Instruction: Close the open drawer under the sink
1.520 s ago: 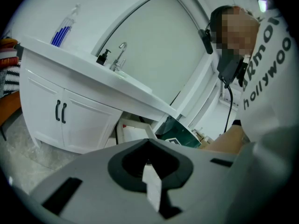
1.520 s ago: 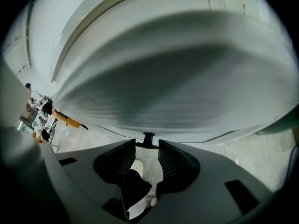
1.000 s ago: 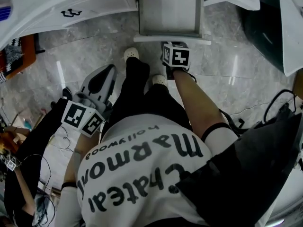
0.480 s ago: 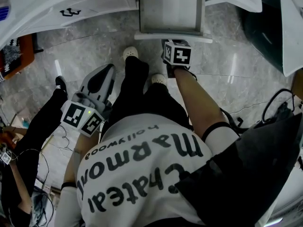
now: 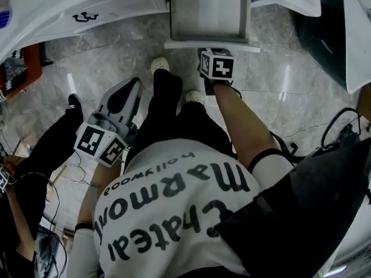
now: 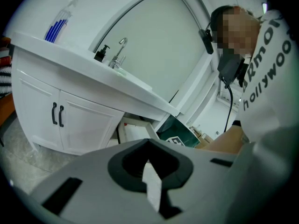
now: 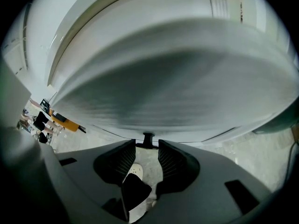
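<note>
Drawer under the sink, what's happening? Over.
Right gripper at drawer front, jaws apart. Left gripper back by the side, jaws shut. Drawer open. Shoes stand just short of it.

The drawer (image 5: 207, 13) is finished in white, the floor (image 5: 116, 57) veined in grey marble, the cabinet handles (image 6: 57, 115) coloured black, the shirt (image 5: 168, 213) lettered black on white.

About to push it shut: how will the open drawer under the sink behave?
The drawer looks empty, so probably light. It seems rigid and square in the cabinet, so likely slides straight. Its smooth front could let the open right gripper slip.
</note>
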Available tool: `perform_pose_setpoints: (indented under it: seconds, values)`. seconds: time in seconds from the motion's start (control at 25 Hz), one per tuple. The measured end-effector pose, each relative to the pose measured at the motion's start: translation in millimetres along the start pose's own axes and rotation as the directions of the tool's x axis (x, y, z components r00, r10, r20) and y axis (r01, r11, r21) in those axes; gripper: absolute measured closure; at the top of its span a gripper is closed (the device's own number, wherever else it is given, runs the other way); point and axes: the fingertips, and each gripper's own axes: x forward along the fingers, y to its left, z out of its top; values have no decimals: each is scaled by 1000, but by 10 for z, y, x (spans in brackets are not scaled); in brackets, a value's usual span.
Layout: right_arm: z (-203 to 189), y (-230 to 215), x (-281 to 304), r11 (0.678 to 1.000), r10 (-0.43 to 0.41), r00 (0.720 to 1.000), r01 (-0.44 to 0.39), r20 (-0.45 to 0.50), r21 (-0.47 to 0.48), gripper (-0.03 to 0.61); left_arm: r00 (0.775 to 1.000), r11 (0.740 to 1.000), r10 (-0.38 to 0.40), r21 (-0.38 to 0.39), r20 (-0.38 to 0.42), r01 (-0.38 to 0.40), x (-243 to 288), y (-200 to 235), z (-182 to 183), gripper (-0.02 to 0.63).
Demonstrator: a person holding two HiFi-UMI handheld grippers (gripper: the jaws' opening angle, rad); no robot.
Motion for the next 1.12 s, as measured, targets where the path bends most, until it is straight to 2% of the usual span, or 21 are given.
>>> perform_pose_setpoints:
  seconds: [1.12]
  values:
    - [207,-28,76,1000,-5,1000,4,29,23,417,1000,999,24,-26,2,-24,-38,122,-10,611]
